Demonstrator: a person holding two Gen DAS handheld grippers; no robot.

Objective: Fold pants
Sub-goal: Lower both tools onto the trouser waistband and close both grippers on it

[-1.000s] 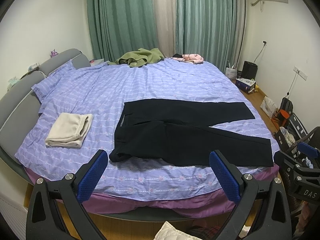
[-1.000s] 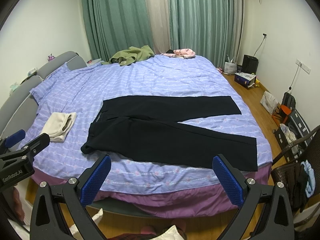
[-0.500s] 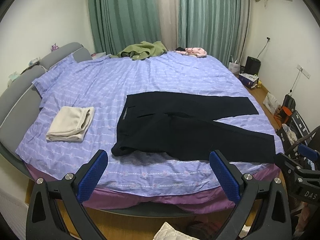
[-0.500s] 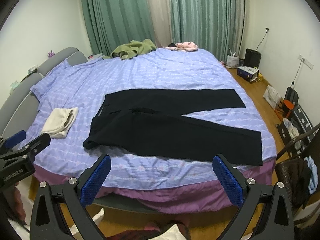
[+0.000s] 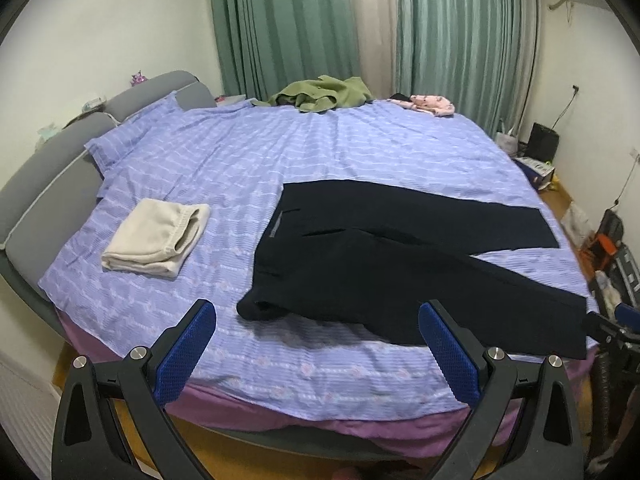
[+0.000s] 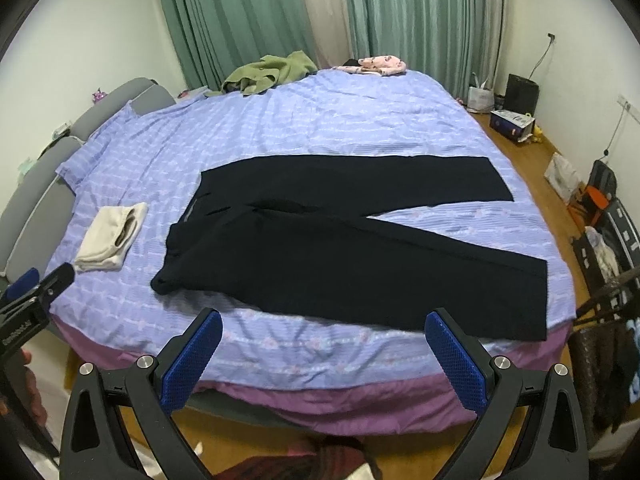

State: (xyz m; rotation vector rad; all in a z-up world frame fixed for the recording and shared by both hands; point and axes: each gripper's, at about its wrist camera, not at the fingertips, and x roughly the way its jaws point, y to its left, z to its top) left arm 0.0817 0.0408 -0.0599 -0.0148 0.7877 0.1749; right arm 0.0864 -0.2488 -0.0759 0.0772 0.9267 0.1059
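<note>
The pants [image 6: 340, 236] are matt black cloth on a striped, faintly creased cotton-like bedsheet [image 6: 320, 120]. At nine o'clock lies a soft cream folded cloth [image 6: 112, 240]; the floor [image 6: 528, 160] is glossy wood.

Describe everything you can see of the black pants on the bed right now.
The black pants lie flat and unfolded on the purple striped bedsheet, near its front edge. Waistband points left toward the folded cream garment, legs spread in a V to the right. The near waist corner is rumpled; a pocket slit shows. Fabric looks matte and smooth. Only the sheet touches them; neither gripper does.
</note>
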